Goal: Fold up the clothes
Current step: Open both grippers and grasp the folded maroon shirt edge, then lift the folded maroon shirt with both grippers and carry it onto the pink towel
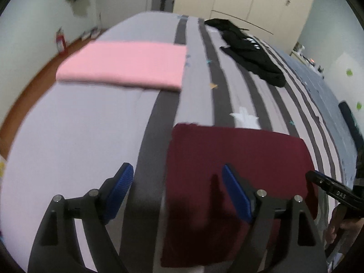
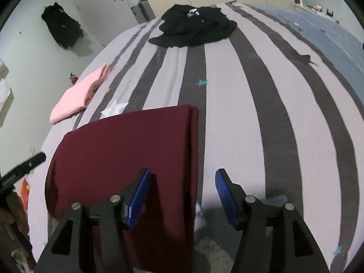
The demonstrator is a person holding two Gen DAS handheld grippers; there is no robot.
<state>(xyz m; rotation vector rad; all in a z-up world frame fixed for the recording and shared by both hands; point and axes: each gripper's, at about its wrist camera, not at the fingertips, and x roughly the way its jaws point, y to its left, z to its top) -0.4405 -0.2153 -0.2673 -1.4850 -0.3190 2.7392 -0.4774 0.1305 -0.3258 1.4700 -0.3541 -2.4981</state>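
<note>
cut off: we only see the maroon garment [image 1: 236,170] down to the bottom edge
clothes: three, with pink fold [image 1: 127,63] upper left, black heap [image 1: 250,54] upper right
claws: left gripper [image 1: 177,182] and right gripper [image 2: 183,192] both spread, nothing pinched

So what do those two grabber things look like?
Each is the same: the left gripper and right gripper have matte black angular arms joined by round silver pins, and each finger ends in a bright blue ribbed pad. From the left camera, the other gripper's black bar carries small white letters.
</note>
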